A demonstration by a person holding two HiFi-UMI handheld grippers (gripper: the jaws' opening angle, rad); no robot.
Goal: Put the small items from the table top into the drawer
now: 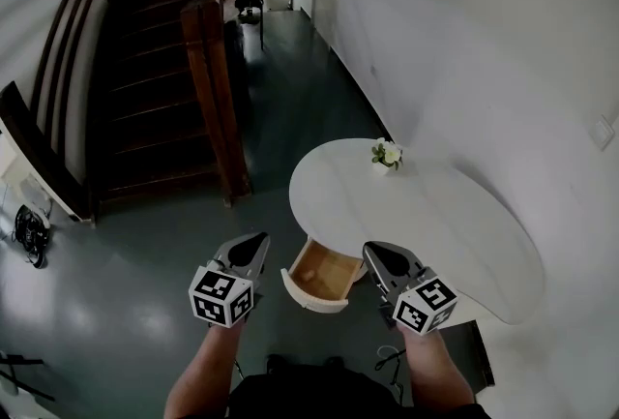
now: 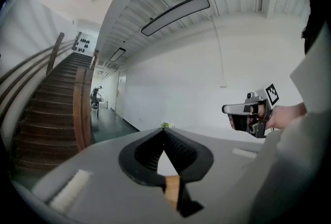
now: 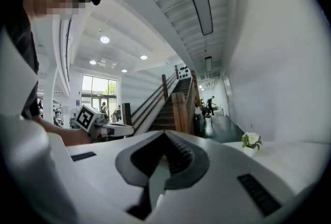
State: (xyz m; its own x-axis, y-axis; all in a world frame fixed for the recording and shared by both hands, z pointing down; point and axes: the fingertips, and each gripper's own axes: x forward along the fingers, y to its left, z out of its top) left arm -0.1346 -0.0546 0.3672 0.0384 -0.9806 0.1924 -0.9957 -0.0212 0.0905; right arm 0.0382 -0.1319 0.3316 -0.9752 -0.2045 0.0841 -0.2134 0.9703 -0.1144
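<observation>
Left claw (image 1: 257,241) and right claw (image 1: 373,253) are pinched shut and empty, either side of the open drawer (image 1: 324,270), whose visible floor looks bare. Beyond, the surface (image 1: 435,224) bears only a small flower pot (image 1: 387,156). No other small items show anywhere, so progress is unclear.

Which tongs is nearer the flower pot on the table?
The right tongs, by the table edge; the left tongs hangs over the floor beyond the drawer.

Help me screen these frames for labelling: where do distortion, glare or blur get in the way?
Head view: evenly lit and sharp, fisheye bending the white table edge and the stairs. Left gripper view: dark rounded corners, strong barrel curve, the left gripper soft near the lens. Right gripper view: the window is overbright, the right gripper soft.
</observation>
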